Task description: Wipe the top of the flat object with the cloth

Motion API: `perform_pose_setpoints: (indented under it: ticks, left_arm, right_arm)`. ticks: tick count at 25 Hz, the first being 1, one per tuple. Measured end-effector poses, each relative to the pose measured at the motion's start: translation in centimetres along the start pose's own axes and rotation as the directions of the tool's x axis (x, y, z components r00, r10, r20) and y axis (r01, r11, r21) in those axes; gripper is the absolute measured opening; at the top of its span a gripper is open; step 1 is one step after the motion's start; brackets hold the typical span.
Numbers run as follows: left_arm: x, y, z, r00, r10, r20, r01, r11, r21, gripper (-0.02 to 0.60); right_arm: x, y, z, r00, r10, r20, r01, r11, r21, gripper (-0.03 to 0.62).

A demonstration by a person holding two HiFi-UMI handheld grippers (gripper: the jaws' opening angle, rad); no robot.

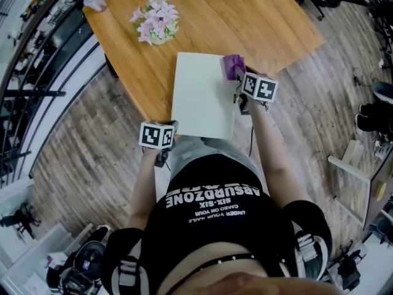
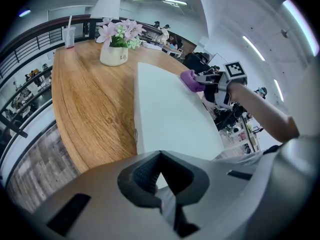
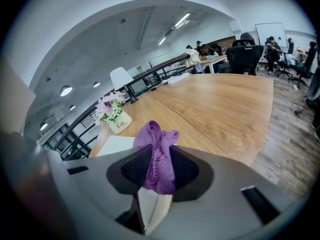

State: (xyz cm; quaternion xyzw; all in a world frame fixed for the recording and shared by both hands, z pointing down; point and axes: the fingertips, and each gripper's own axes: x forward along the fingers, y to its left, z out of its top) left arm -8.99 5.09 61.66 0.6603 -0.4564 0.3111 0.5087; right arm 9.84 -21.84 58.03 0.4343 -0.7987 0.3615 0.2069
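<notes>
The broad wooden tabletop (image 1: 264, 23) carries a flat white rectangular board (image 1: 199, 97), its near end overhanging toward the person, probably for reach. A cream ceramic flower pot (image 2: 114, 55) reads "Life". The crumpled purple knitted cloth (image 1: 233, 66) rests on the board's far right corner, clamped in the right hand-held gripper (image 3: 159, 156), apparently for wiping. The left hand-held gripper (image 2: 159, 156), closed and empty, sits at the near left corner, perhaps steadying the board.

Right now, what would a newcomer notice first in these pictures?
The purple cloth, bunched in the right gripper's shut jaws at the far right corner of the white board. That board lies at the near edge of the wooden table, with pink flowers beyond it to the left.
</notes>
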Motion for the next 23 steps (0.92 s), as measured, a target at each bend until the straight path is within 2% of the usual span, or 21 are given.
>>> perform_pose_setpoints:
  ticks: [7, 19, 23]
  left_arm:
    - [0.11, 0.03, -0.06, 1.000, 0.028, -0.001, -0.028, 0.999, 0.041, 0.017]
    - [0.09, 0.10, 0.00, 0.999, 0.033, 0.003, -0.033, 0.999, 0.044, 0.015]
    - [0.13, 0.18, 0.12, 1.000, 0.026, 0.006, -0.026, 0.999, 0.040, 0.016]
  right_arm:
    - [0.00, -0.14, -0.21, 1.000, 0.016, 0.019, -0.017, 1.000, 0.022, 0.121]
    - [0.02, -0.02, -0.25, 0.999, 0.009, 0.031, -0.009, 1.000, 0.000, 0.121]
    - [0.05, 0.07, -0.15, 0.999, 0.000, 0.034, 0.001, 0.999, -0.034, 0.121]
